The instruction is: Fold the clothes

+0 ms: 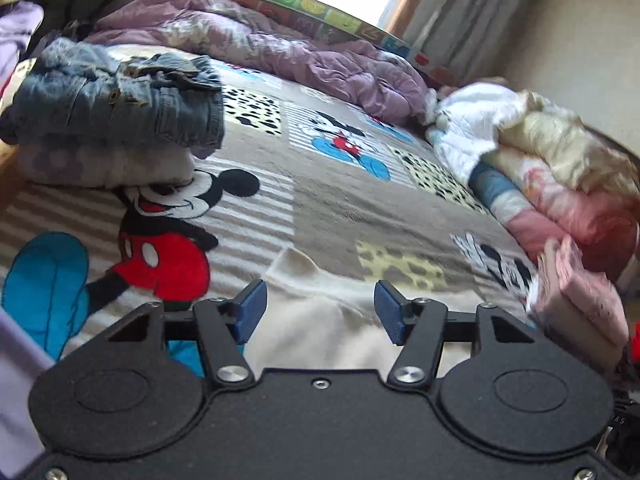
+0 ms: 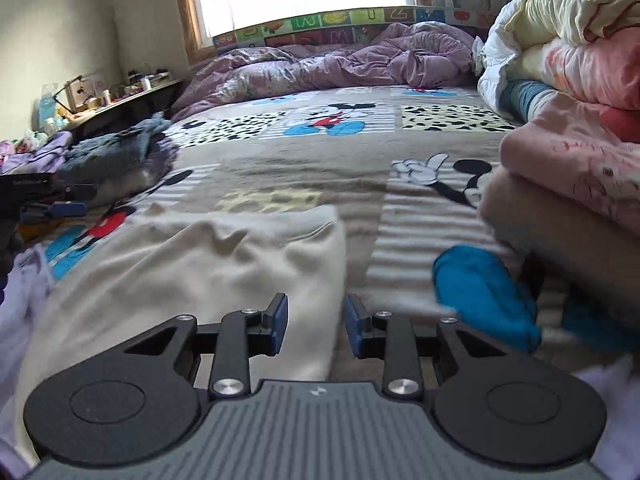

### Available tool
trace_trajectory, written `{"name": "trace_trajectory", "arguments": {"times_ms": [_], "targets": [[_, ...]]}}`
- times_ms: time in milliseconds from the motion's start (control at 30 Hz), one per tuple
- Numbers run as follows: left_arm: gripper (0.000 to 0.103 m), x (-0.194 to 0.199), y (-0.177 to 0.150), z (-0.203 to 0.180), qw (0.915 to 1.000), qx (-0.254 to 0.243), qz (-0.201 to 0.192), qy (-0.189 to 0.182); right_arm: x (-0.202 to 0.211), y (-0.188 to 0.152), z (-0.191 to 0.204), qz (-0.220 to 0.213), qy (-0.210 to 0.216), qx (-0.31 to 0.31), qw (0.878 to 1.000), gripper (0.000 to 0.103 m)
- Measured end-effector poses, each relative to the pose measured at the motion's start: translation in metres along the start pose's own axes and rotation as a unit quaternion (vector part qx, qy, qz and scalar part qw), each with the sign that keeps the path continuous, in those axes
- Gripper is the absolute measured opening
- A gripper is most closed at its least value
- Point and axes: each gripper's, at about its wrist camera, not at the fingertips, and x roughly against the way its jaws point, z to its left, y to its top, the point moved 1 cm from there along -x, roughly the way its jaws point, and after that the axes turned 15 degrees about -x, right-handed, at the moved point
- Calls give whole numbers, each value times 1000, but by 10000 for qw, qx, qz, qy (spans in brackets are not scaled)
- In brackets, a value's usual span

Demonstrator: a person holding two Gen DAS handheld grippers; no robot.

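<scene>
A cream garment [image 1: 316,300] lies flat on the Mickey Mouse blanket [image 1: 328,208] at the near side of the bed. My left gripper [image 1: 320,312] hovers over its near part, blue pads wide apart and nothing between them. In the right wrist view the same cream garment [image 2: 200,256] spreads to the left. My right gripper [image 2: 316,320] sits above its right edge, jaws partly apart and not pressing on the cloth. The left gripper [image 2: 76,200] also shows at the far left of that view.
A folded denim piece on a lilac one [image 1: 116,108] is stacked at the left. Pink and white folded clothes [image 1: 560,200] are piled on the right, with a pink folded garment [image 2: 572,168] nearest. A crumpled purple duvet [image 2: 340,60] lies along the far side, and a cluttered shelf [image 2: 100,100] is at the left.
</scene>
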Motion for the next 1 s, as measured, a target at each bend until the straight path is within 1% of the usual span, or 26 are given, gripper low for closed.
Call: {"name": "trace_trajectory", "arguments": {"times_ms": [133,233,333,467,500,567,600,633,667,700,767,833,900,967,1000], "targets": [[58,31,-34,-27,9997,-247,-6,50,28,-43,35,104,212,474,9986,32],[58,58,-69,-58,9977,-662,25,123,46,-69,56,80,381,568,9976,32],[59,86,-104,-91,9920,-1224,43,297,68,-96,79,24,560,724,9958,32],[59,121,-143,-122,9851,-1652,-22,468,94,-136,112,-103,692,1429,9873,32],[59,127,-152,-128,9828,-1769,-34,537,98,-141,113,-107,704,1408,9875,32],[59,129,-168,-139,9744,-2152,57,654,105,-152,116,-115,726,1363,9879,32],[60,123,-176,-143,9690,-2359,244,693,105,-158,112,7,690,1302,9891,32],[64,113,-186,-146,9630,-2547,491,735,101,-166,111,209,591,1310,9894,32],[68,109,-193,-147,9601,-2620,564,803,100,-172,109,231,559,1351,9890,33],[72,108,-197,-146,9605,-2590,480,895,99,-179,108,253,526,1392,9885,33],[73,108,-194,-144,9622,-2522,504,899,107,-181,107,259,512,1292,9900,34],[73,110,-191,-140,9661,-2381,532,840,117,-182,104,235,524,1105,9922,34],[73,116,-193,-139,9696,-2245,527,818,127,-181,94,181,520,719,9959,36],[74,123,-193,-146,9692,-2288,448,789,137,-179,83,127,515,332,9980,36],[74,127,-193,-151,9689,-2321,373,772,141,-176,74,40,538,45,9985,39]]}}
